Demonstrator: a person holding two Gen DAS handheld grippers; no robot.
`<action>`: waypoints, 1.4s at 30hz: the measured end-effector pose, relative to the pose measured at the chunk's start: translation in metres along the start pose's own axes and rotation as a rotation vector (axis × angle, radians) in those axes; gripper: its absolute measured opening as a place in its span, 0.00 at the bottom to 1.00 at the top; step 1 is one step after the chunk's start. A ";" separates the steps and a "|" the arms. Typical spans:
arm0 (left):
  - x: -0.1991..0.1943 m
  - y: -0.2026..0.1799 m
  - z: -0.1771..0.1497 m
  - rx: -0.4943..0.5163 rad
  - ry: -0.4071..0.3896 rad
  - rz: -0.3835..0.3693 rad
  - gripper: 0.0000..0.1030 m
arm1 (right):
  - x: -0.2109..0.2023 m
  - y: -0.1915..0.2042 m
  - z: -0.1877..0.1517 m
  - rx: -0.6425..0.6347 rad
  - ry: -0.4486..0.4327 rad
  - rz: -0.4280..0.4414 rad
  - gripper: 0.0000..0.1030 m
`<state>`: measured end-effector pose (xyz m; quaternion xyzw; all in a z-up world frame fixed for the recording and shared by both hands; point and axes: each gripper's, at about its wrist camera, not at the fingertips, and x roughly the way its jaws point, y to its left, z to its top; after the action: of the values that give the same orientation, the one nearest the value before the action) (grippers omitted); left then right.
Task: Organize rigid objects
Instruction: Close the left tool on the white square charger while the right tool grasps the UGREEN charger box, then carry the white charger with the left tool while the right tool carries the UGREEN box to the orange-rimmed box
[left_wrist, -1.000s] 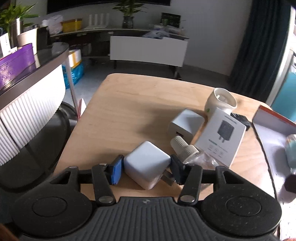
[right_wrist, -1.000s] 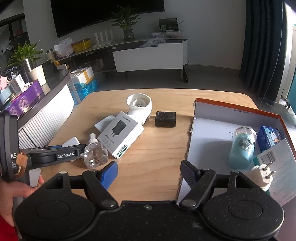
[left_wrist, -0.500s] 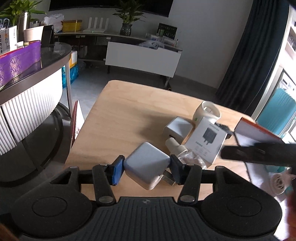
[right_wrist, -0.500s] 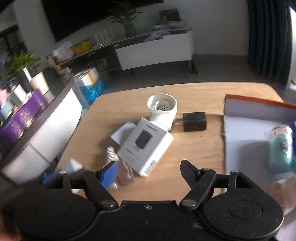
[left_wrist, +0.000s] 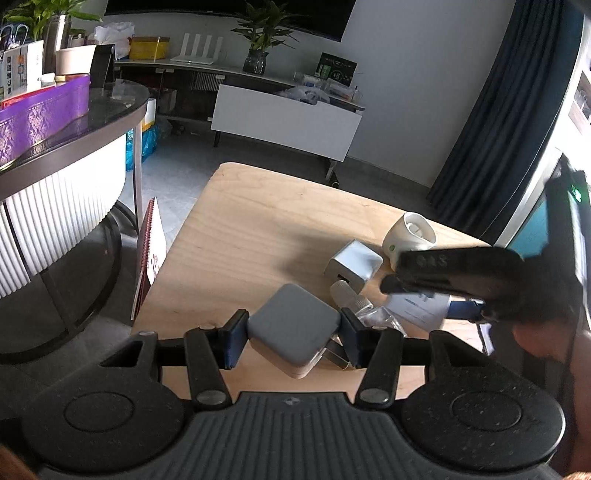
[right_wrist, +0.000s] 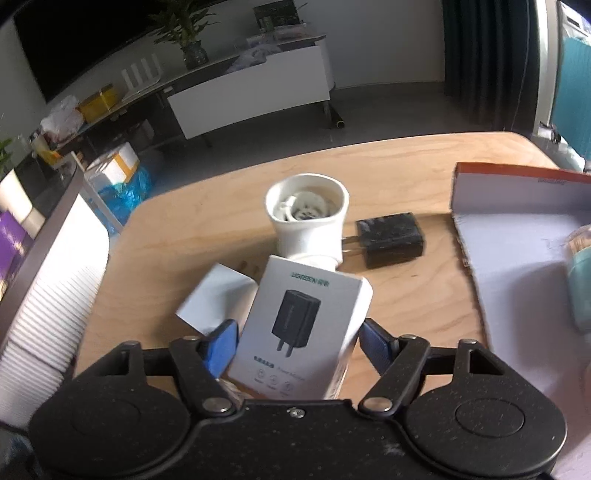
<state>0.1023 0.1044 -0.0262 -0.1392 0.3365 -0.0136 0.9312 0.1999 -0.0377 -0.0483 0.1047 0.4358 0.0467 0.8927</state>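
Charger box (right_wrist: 301, 325) lies on the counter (right_wrist: 399, 295) between the right claw (right_wrist: 295, 345), whose jaws have just been closing but aren't clearly pressing, so a skewed squeeze could pivot it into the white plug-in holder (right_wrist: 306, 218), while the left claw (left_wrist: 291, 338) pinches a white cube adapter (left_wrist: 293, 332).

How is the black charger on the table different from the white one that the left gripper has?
The black charger is dark and lies free on the table, prongs towards the white cup-shaped plug. The white charger is pale and clamped in the left gripper, lifted and tilted. Both are blocky wall plugs with metal prongs.
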 end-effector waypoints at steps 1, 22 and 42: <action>0.001 -0.001 0.000 -0.002 0.001 -0.002 0.51 | -0.002 -0.004 -0.001 -0.007 0.002 0.014 0.79; -0.029 -0.050 0.000 0.066 -0.037 -0.078 0.51 | -0.115 -0.055 -0.024 -0.123 -0.176 0.077 0.74; -0.036 -0.115 -0.007 0.166 -0.009 -0.180 0.51 | -0.177 -0.125 -0.054 -0.063 -0.238 0.012 0.74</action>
<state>0.0776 -0.0034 0.0219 -0.0912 0.3164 -0.1244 0.9360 0.0477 -0.1825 0.0270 0.0839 0.3243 0.0527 0.9408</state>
